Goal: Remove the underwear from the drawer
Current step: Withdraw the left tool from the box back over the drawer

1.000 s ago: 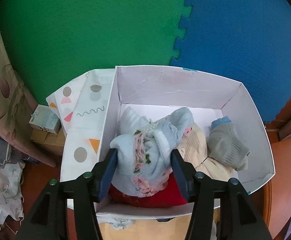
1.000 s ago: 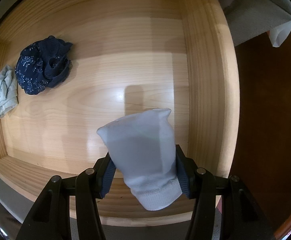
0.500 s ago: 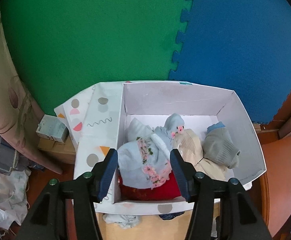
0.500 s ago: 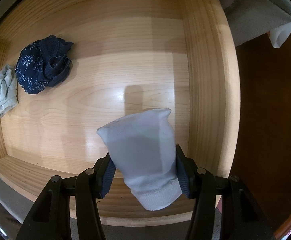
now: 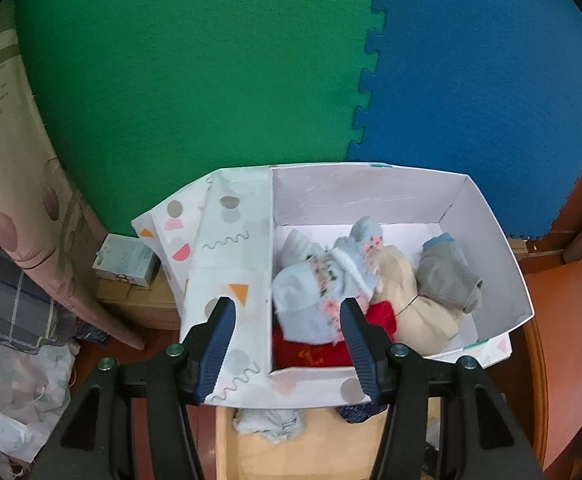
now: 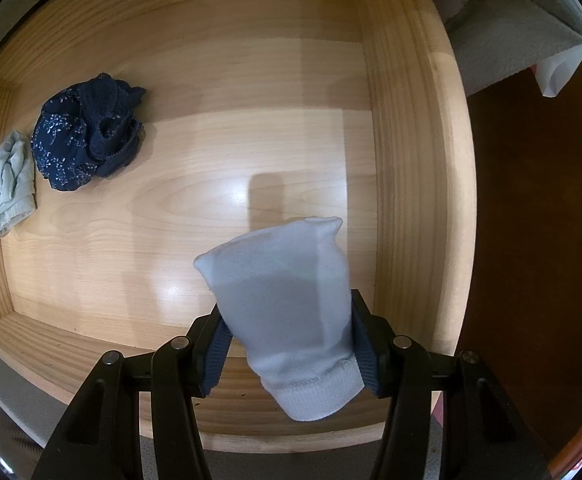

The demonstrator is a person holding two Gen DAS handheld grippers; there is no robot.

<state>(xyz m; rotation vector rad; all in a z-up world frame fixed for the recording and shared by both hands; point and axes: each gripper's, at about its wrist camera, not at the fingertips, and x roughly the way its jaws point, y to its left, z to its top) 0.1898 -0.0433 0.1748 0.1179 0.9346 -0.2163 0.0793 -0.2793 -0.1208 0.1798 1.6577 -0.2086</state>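
The right hand-held gripper [image 6: 289, 344] points down into the pale wooden drawer [image 6: 407, 168], its blue pads clamped on a folded pale blue piece of underwear [image 6: 287, 312] held clear above the drawer floor near the right wall. Most of the drawer floor is bare, with open room across the middle; a crumpled navy floral piece of underwear [image 6: 87, 136] and a small mint-green piece of underwear [image 6: 7, 184] lie touching each other by the left wall. The left hand-held gripper [image 5: 287, 334] stands apart with nothing between its pads, hovering over the near left corner of a white cardboard box with coloured shapes printed on it [image 5: 491, 236], whose flap folds out to the left. Inside lies a pale blue floral-trimmed garment [image 5: 315, 292] atop a red one [image 5: 311, 354], beside cream [image 5: 407, 296] and grey [image 5: 447, 276] pieces; the box's far half is open. Below the box rim, cloth in the drawer is mostly hidden and hard to make out.
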